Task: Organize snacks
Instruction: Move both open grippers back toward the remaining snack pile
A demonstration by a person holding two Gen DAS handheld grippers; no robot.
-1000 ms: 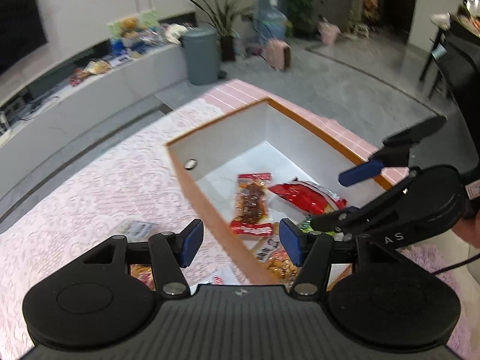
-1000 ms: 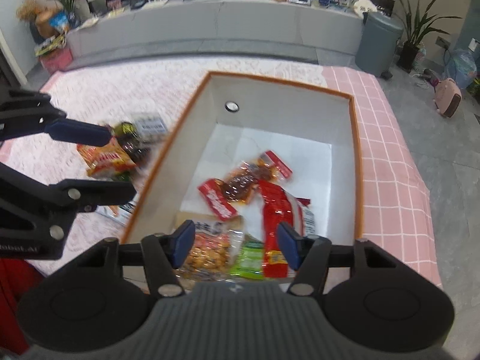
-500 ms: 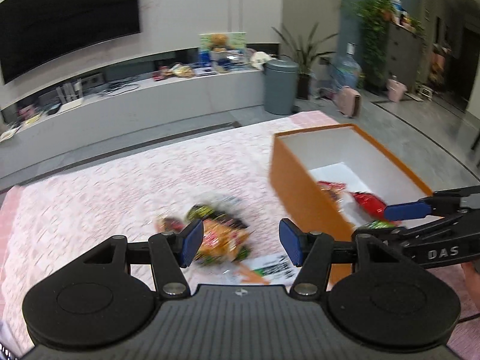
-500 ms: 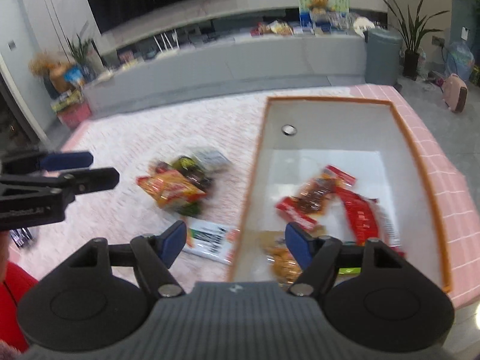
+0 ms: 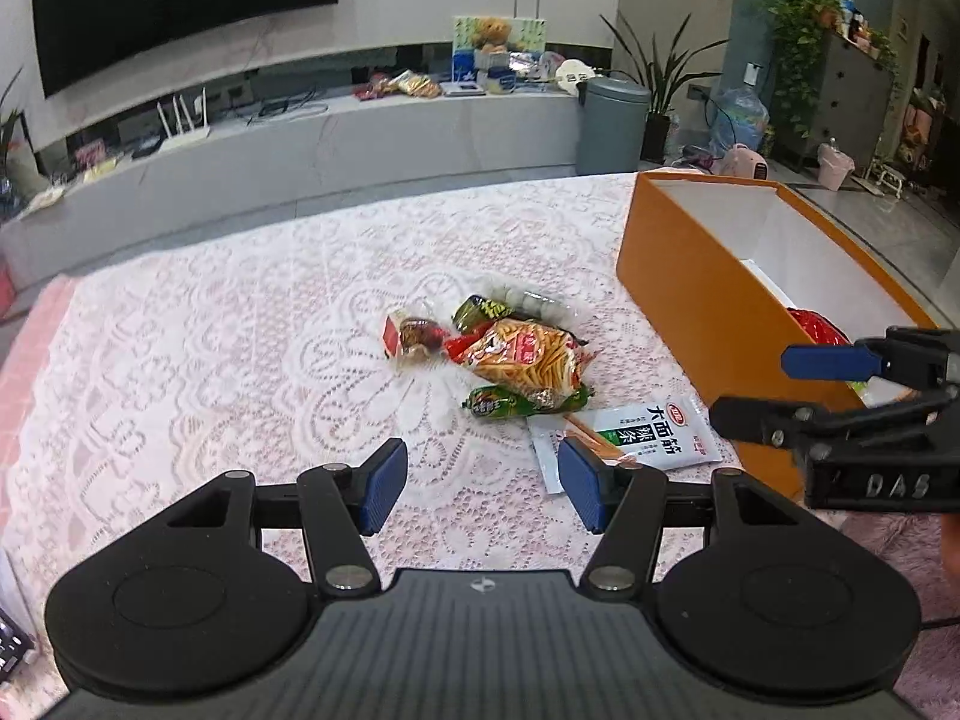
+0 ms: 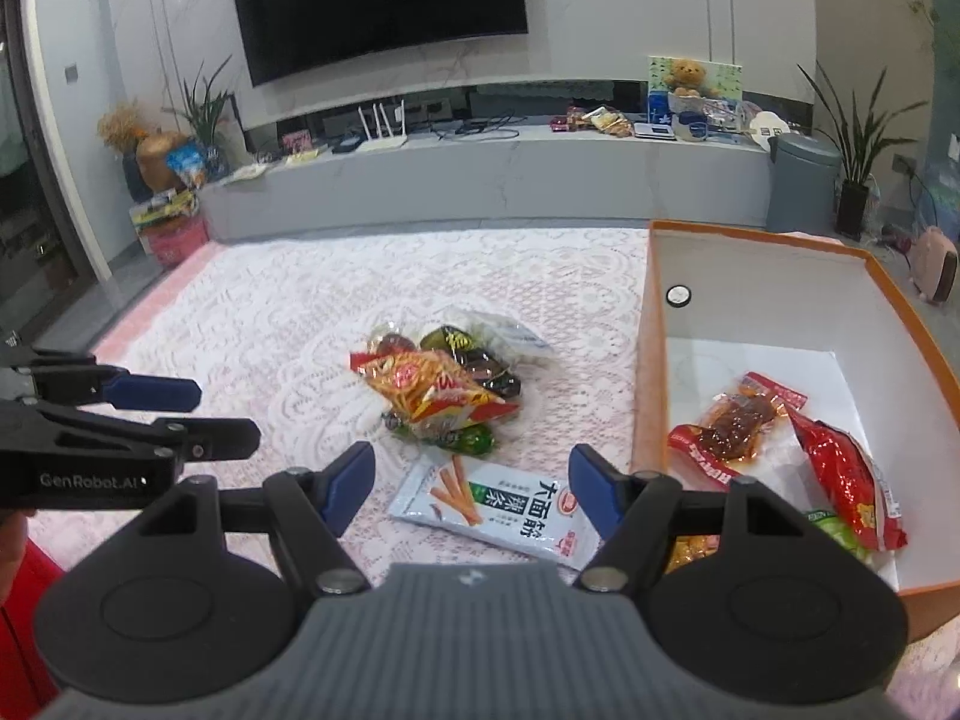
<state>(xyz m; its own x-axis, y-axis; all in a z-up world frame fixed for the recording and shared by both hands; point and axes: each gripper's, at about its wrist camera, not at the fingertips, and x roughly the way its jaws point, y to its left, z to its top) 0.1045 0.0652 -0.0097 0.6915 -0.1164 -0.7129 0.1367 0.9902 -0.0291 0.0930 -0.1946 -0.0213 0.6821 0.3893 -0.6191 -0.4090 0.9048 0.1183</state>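
A heap of snack packets lies on the lace tablecloth, topped by an orange stick-snack bag (image 5: 528, 357) (image 6: 429, 393). A white flat packet (image 5: 636, 435) (image 6: 504, 504) lies nearer, beside the orange box (image 5: 696, 300) (image 6: 651, 360). Inside the box lie a red-brown meat snack (image 6: 729, 426), a red bag (image 6: 846, 474) and other packets. My left gripper (image 5: 480, 483) is open and empty, short of the heap. My right gripper (image 6: 471, 486) is open above the white packet, nothing between its fingers. Each gripper shows from the side in the other's view (image 5: 828, 384) (image 6: 156, 414).
The table (image 5: 210, 360) carries a white lace cloth over pink. Beyond it run a long grey TV bench (image 6: 480, 174) with clutter, a grey bin (image 5: 612, 120), potted plants and a wall television.
Both views swung left from looking down into the box to the heap on the cloth. Both grippers sank a little and stayed empty.
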